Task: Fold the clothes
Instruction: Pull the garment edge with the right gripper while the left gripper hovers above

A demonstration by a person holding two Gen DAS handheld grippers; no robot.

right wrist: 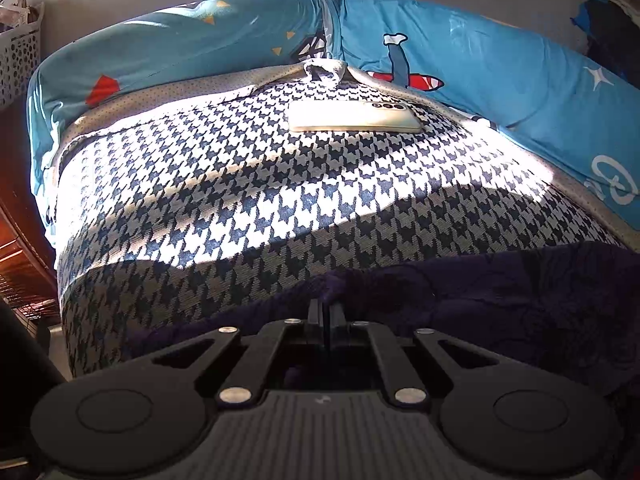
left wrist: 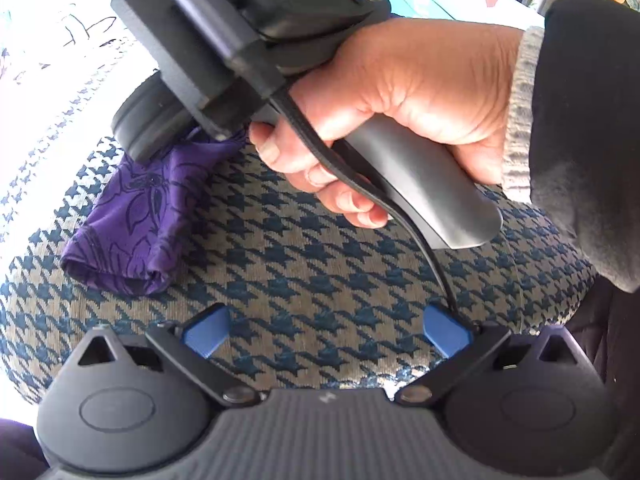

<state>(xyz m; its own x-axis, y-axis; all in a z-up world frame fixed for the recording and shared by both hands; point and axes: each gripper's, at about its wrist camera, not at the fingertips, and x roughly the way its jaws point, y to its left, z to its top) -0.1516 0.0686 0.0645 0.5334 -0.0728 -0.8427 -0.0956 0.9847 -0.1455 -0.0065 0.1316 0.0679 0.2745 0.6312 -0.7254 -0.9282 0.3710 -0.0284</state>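
A purple garment (left wrist: 132,216) with a dark floral print lies bunched on the houndstooth blanket (left wrist: 320,248). My left gripper (left wrist: 326,332) hovers open over the blanket, its blue pads (left wrist: 206,330) wide apart with nothing between them, to the right of the garment. A person's hand (left wrist: 400,92) holds the right tool's black housing (left wrist: 224,40) above the garment's far end. In the right wrist view, my right gripper (right wrist: 326,312) is shut, its fingers pinching the edge of the purple garment (right wrist: 520,304), which spreads dark to the right.
A pale phone (right wrist: 354,117) lies on the houndstooth blanket (right wrist: 240,184) farther back. Blue printed bedding (right wrist: 480,72) rings the far side. A white perforated basket (right wrist: 16,56) stands at the left edge. A dark sleeve (left wrist: 580,120) fills the right of the left wrist view.
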